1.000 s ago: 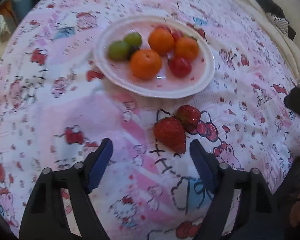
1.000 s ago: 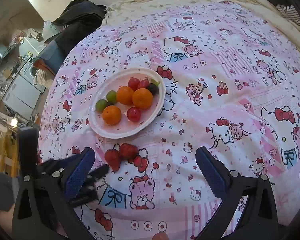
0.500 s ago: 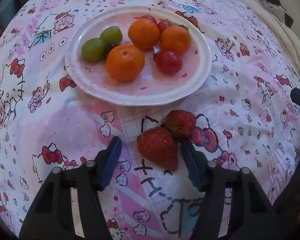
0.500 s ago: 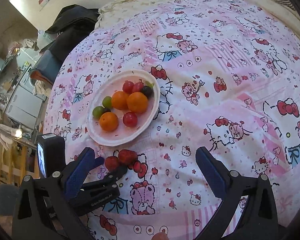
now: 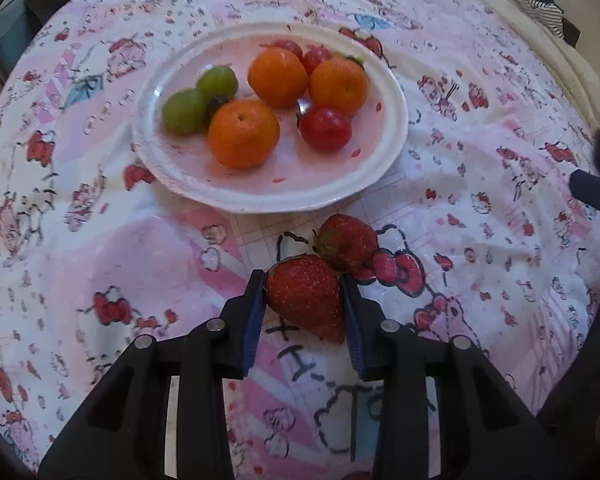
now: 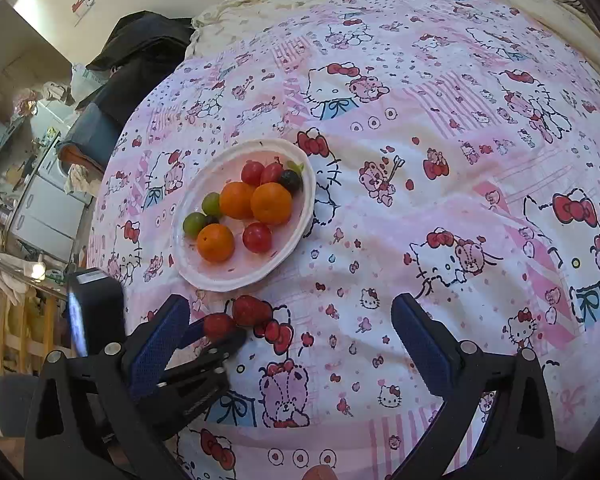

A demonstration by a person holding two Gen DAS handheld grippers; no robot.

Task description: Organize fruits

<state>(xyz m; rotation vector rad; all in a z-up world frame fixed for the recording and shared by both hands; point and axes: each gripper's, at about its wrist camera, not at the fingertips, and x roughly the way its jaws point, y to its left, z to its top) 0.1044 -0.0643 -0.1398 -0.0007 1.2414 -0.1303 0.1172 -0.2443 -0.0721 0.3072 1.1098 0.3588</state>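
Two strawberries beside the plate, one clamped

Left gripper [image 5: 304,300] pinches the nearer strawberry [image 5: 305,297] on the bedspread [image 5: 100,260], touching the second strawberry [image 5: 346,243]. Only the right wrist view shows the right gripper [image 6: 290,330] spread wide, holding nothing, and the blackberry [image 6: 290,179] on the plate [image 6: 188,276].

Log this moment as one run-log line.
left gripper: shut on near strawberry | right gripper: open, idle | second strawberry: on quilt | plate: fruit-laden

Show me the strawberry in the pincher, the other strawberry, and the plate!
gripped strawberry [image 5: 304,296], left wrist view, middle of its red flesh.
second strawberry [image 5: 346,242], left wrist view, its centre, on the bedspread.
plate [image 5: 260,196], left wrist view, bare near rim.
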